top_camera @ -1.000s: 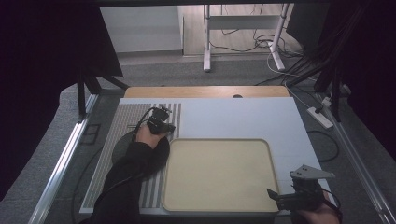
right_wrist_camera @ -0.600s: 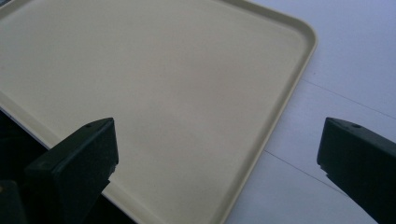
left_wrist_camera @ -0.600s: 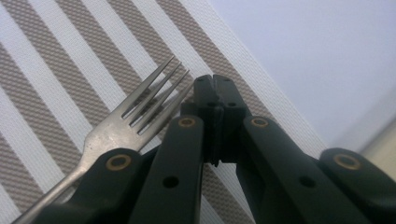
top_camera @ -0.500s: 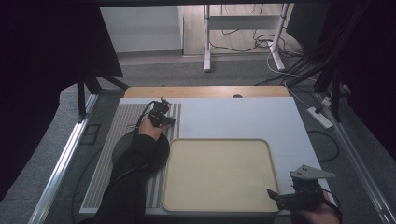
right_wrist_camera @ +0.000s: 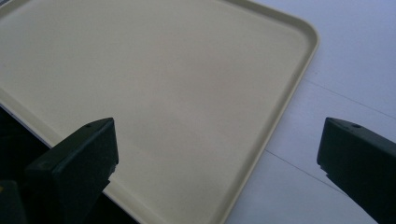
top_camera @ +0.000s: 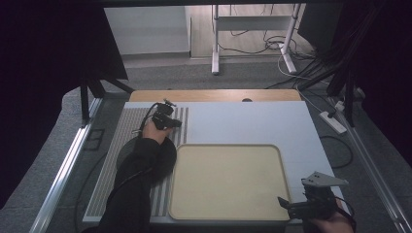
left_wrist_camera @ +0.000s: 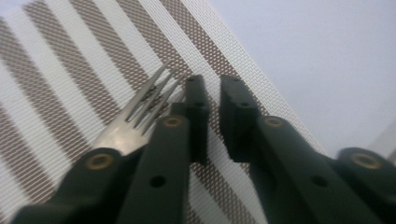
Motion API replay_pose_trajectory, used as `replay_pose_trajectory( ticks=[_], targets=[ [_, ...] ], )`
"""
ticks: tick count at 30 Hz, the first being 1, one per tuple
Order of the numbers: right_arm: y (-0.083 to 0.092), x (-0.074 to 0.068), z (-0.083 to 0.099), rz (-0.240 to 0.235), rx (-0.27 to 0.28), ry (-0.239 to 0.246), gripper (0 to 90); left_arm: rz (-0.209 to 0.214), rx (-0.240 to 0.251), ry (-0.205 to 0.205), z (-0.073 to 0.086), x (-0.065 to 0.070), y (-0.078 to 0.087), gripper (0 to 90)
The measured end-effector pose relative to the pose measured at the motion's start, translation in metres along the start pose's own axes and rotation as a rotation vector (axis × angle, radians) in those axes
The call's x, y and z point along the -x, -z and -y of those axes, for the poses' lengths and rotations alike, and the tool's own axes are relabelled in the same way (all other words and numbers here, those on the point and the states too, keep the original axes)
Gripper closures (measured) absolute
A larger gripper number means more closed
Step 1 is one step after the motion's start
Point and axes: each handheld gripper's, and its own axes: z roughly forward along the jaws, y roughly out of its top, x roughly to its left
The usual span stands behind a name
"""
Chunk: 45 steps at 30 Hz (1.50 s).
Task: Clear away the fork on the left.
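A pale table [top_camera: 252, 121] carries a brown-and-white striped mat [top_camera: 127, 141] and an empty cream tray [top_camera: 227, 180]. The left gripper [left_wrist_camera: 212, 114] is lowered over the mat, jaws drawn nearly together with a narrow gap and nothing between them; a metal fork [left_wrist_camera: 133, 119] lies on the mat just beside the left-hand jaw, tines pointing away. The right gripper [right_wrist_camera: 217, 154] hovers with jaws wide apart straddling the tray's rim. Beyond the table: grey floor [top_camera: 194, 77], loose cables [top_camera: 272, 46], white stand legs [top_camera: 214, 58].

Fork [left_wrist_camera: 135, 122] on striped mat [top_camera: 124, 150]; beige tray [top_camera: 228, 213].
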Motion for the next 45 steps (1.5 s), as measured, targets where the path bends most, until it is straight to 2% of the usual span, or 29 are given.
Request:
replay_pose_trajectory(
  ticks=[1,2,4,5,8,9,10,11,12,13,15,19,25,29,31,37,41,44,45],
  targets=[
    [0.000,0.000,0.000,0.000,-0.002,0.002,0.0,-0.004,0.003,-0.005,0.001,-0.002,0.003,66.1],
    [0.000,0.000,0.000,0.000,-0.002,0.002,0.0,-0.009,0.005,-0.003,0.002,-0.003,0.007,66.1],
    [0.000,0.000,0.000,0.002,-0.003,0.004,0.0,0.010,0.003,0.012,0.003,-0.009,0.012,54.9],
    [0.000,-0.001,0.000,0.003,-0.004,0.004,0.0,-0.007,0.004,0.009,0.004,-0.012,0.015,50.2],
    [-0.001,-0.001,0.000,0.004,-0.006,0.006,0.0,-0.003,0.040,0.027,0.008,-0.021,0.024,34.3],
    [-0.001,-0.001,0.000,0.004,-0.008,0.008,0.0,-0.001,0.050,0.032,0.010,-0.024,0.027,30.6],
    [-0.001,-0.001,0.000,0.004,-0.008,0.008,0.0,0.010,0.051,0.035,0.011,-0.028,0.029,30.6],
    [-0.001,-0.001,0.000,0.004,-0.008,0.008,0.0,0.016,0.052,0.034,0.013,-0.030,0.031,24.4],
    [-0.001,-0.001,0.000,0.004,-0.008,0.008,0.0,0.013,0.047,0.027,0.014,-0.033,0.033,24.4],
    [-0.001,-0.001,0.000,0.003,-0.006,0.006,0.0,0.023,0.040,0.029,0.016,-0.038,0.036,18.8],
    [-0.001,-0.001,0.000,0.003,-0.006,0.004,0.0,0.027,0.033,0.025,0.016,-0.040,0.037,17.0],
    [-0.001,-0.001,0.000,0.003,-0.007,0.006,0.0,0.013,0.006,0.003,0.019,-0.046,0.039,1.4],
    [-0.001,-0.001,0.000,0.002,-0.007,0.007,0.0,-0.018,-0.040,-0.021,0.022,-0.053,0.038,0.0],
    [-0.001,-0.001,0.000,0.000,-0.008,0.007,0.0,-0.055,-0.047,-0.017,0.024,-0.057,0.035,0.0],
    [-0.001,-0.001,0.000,0.000,-0.008,0.007,0.0,-0.058,-0.052,-0.014,0.025,-0.057,0.034,0.0],
    [-0.001,-0.001,0.000,-0.003,-0.011,0.009,0.0,-0.120,-0.124,-0.022,0.026,-0.058,0.019,0.0],
    [-0.001,-0.001,0.000,-0.005,-0.010,0.009,0.0,-0.136,-0.148,-0.024,0.028,-0.060,0.015,0.0],
    [-0.001,-0.001,0.000,-0.006,-0.012,0.011,0.0,-0.152,-0.156,-0.045,0.030,-0.060,0.013,1.8],
    [-0.001,-0.001,0.000,-0.006,-0.013,0.011,0.0,-0.140,-0.147,-0.071,0.031,-0.058,0.016,5.0]
  ],
)
